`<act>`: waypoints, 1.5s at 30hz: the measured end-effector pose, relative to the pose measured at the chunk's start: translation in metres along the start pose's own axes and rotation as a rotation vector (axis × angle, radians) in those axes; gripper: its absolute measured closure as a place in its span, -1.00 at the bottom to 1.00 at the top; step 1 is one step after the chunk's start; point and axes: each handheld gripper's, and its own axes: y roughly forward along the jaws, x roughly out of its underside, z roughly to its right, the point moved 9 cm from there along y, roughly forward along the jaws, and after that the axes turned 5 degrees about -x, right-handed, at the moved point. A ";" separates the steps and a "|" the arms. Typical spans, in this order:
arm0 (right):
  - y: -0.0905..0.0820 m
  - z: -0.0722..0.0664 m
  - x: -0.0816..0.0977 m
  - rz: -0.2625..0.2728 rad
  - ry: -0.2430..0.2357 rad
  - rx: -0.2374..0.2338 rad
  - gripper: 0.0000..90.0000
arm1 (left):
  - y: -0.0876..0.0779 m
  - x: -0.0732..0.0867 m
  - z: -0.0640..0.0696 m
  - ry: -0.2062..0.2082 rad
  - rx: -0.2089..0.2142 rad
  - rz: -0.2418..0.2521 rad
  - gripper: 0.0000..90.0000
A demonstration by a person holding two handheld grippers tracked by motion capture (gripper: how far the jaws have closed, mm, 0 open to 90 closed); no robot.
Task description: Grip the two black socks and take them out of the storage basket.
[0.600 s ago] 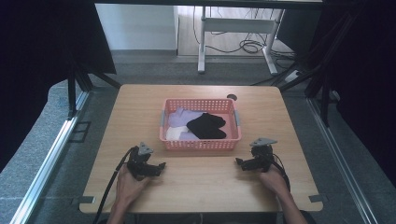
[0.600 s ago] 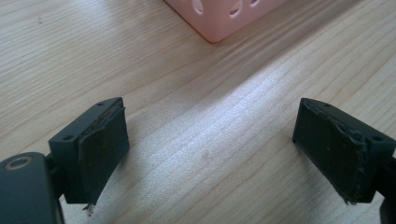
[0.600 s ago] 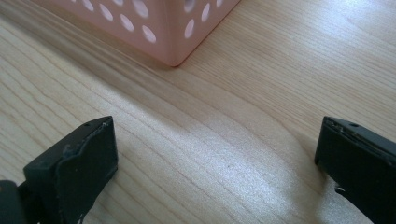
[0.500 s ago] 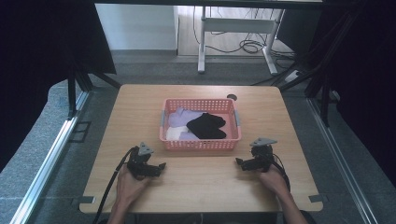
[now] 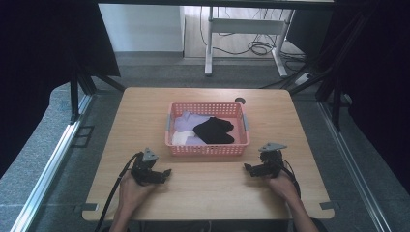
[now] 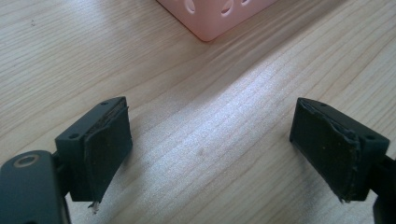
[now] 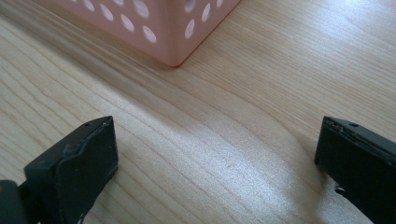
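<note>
1. I hold my left gripper (image 5: 167, 172) and my right gripper (image 5: 246, 167) low over the pale wooden table (image 5: 145, 111), each just short of the near wall of the pink perforated plastic basket (image 5: 208, 149). Both sets of jaws stand wide with nothing between them.
2. The clothes lie inside the basket: a black crumpled garment (image 5: 213, 130) on top at the middle, a lilac cloth (image 5: 186, 121) under it toward the left, and a white piece (image 5: 179, 139) at the near left corner.
3. In the left gripper view, a corner of the basket (image 6: 219, 18) sits ahead of my jaws; in the right gripper view, another corner (image 7: 159, 32) does.
4. I judge the black garment the best first pick, since it lies uppermost.
5. To do it well, I lift one gripper over the rim, come down from above, and pinch a raised fold rather than a flat part.
6. I keep the other gripper ready to steady the basket, which looks light enough to slide.
</note>
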 end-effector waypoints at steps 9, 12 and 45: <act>0.000 -0.001 0.000 -0.014 -0.002 0.001 -1.00 | 0.000 0.000 0.000 -0.003 0.000 0.000 -0.73; 0.000 -0.001 -0.001 -0.019 0.002 0.000 -1.00 | 0.000 0.000 0.000 -0.003 -0.001 -0.001 -0.73; -0.065 0.003 -0.055 -0.027 -0.012 -0.069 -0.70 | 0.000 0.000 0.001 -0.006 -0.004 -0.001 -0.72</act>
